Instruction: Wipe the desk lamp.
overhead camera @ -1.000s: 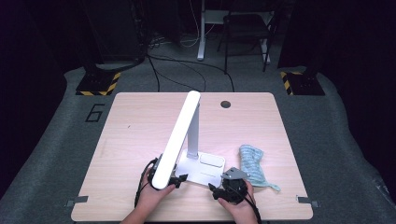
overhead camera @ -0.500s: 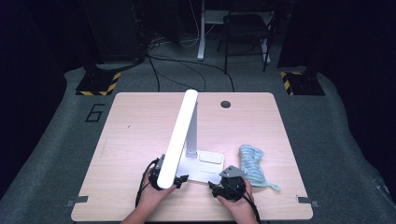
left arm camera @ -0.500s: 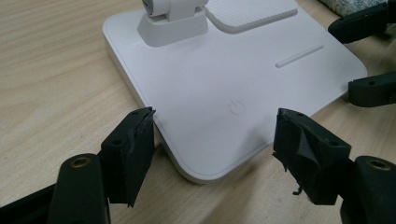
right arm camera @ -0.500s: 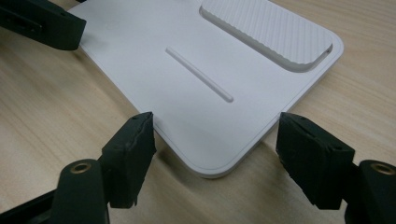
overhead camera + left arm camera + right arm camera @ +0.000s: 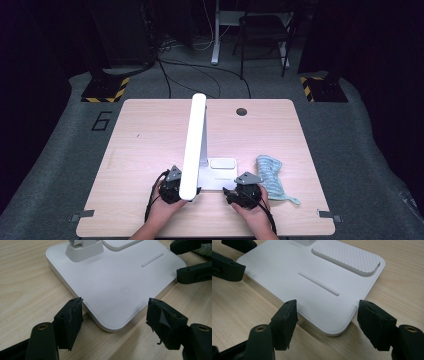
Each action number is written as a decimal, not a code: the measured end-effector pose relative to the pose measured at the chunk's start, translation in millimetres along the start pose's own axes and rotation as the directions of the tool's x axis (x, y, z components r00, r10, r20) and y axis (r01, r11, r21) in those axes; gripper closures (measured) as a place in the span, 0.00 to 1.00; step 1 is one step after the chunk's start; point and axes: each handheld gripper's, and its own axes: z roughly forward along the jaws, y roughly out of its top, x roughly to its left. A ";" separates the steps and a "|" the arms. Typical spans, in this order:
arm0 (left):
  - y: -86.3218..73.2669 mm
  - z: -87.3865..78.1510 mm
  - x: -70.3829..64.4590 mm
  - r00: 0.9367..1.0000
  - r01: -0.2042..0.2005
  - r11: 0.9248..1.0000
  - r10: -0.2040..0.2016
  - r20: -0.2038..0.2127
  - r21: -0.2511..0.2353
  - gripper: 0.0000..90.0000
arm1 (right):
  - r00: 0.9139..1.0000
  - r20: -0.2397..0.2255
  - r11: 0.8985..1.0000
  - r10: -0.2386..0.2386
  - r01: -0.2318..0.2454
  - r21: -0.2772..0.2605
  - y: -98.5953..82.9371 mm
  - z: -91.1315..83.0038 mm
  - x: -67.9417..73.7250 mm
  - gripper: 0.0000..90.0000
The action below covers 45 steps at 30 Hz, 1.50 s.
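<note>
I've got the wooden table (image 5: 140, 145) spread out under the high view, and on it, toward the near edge and about centre, stands the white desk lamp (image 5: 194, 145) — its long light bar reaching from the far side of the table down over the near edge of its own flat base (image 5: 117, 282). To the right of the base lies a light-blue knitted cloth (image 5: 270, 177), near but not touching it as far as I can make out. Now my hands: the left gripper (image 5: 115, 315) sits at the base's near left corner, jaws released and wide, one on each side of that rounded corner (the power symbol (image 5: 124, 290) sits just beyond them). The right gripper (image 5: 327, 315) mirrors it at the near right corner, jaws likewise spread apart and straddling the corner, gripping nothing — I can see bare wood between each pad and the plastic. Ahead of the right jaws runs a thin groove (image 5: 318, 283) in the base, and past it a ribbed pad (image 5: 347, 257) set into the surface.
</note>
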 end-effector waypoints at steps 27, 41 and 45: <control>2.4 0.0 2.7 1.000 0.007 1.000 -0.007 -0.010 -0.002 0.34 | 0.999 -0.012 0.999 0.033 -0.033 0.003 0.5 2.4 -4.3 0.38; 4.6 -5.9 4.2 1.000 0.017 0.999 -0.017 -0.016 -0.027 0.35 | 1.000 -0.016 1.000 0.004 -0.005 -0.028 1.7 -12.4 -0.1 0.38; 5.4 -8.1 3.5 1.000 0.006 1.000 -0.007 -0.026 -0.030 0.35 | 1.000 -0.026 0.999 -0.011 0.010 -0.036 2.1 -18.4 1.5 0.38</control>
